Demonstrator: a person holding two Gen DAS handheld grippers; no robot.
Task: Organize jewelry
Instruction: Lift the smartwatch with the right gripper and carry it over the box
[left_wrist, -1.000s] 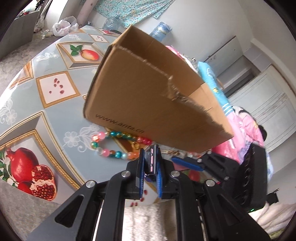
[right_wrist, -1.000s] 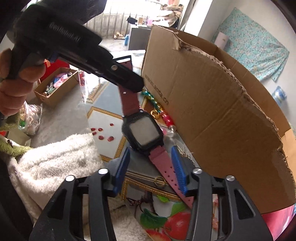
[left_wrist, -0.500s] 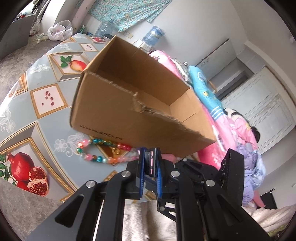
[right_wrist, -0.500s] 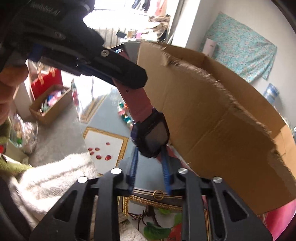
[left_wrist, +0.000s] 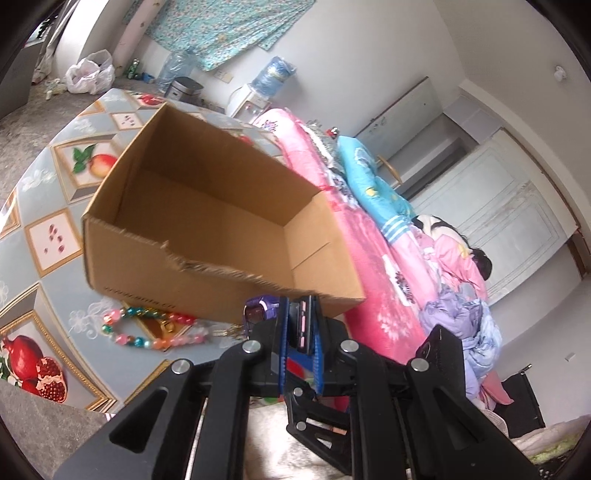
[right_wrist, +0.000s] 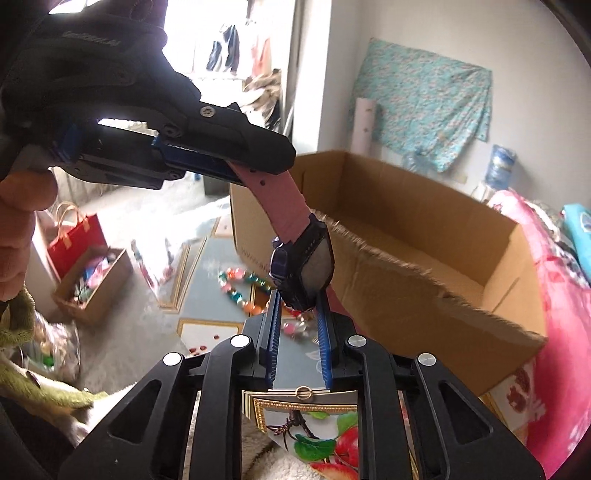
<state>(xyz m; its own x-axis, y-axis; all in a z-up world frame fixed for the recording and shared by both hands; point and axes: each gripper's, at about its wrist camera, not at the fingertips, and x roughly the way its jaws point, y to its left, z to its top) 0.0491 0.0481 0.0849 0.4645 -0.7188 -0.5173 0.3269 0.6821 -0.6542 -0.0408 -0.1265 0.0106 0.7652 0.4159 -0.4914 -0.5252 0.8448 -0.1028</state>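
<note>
Watch (right_wrist: 301, 266) with pink strap hangs beside the cardboard box (right_wrist: 424, 236), above the bench (left_wrist: 55, 236). Left hand-held gripper (left_wrist: 300, 325) clamps the strap; right hand-held gripper (right_wrist: 298, 317), jaws just closing, grasps the watch case.

Much of the watch and the table is hidden or smeared.

The watch (right_wrist: 303, 269) shows its dark face, but the lower pink strap disappears behind the right gripper (right_wrist: 298, 310), and the upper strap end is buried in the left gripper (left_wrist: 300, 328). In the left wrist view only a sliver of strap and a corner of the case peek out. The bead necklace (left_wrist: 147, 330) is blurred, and partly covered by the cardboard box (left_wrist: 207, 206). The print on the box's side is too smeared to read. The tablecloth (left_wrist: 51, 236) is cut off by the picture's edge, and the small ring (right_wrist: 303, 392) is too tiny to make out.
</note>
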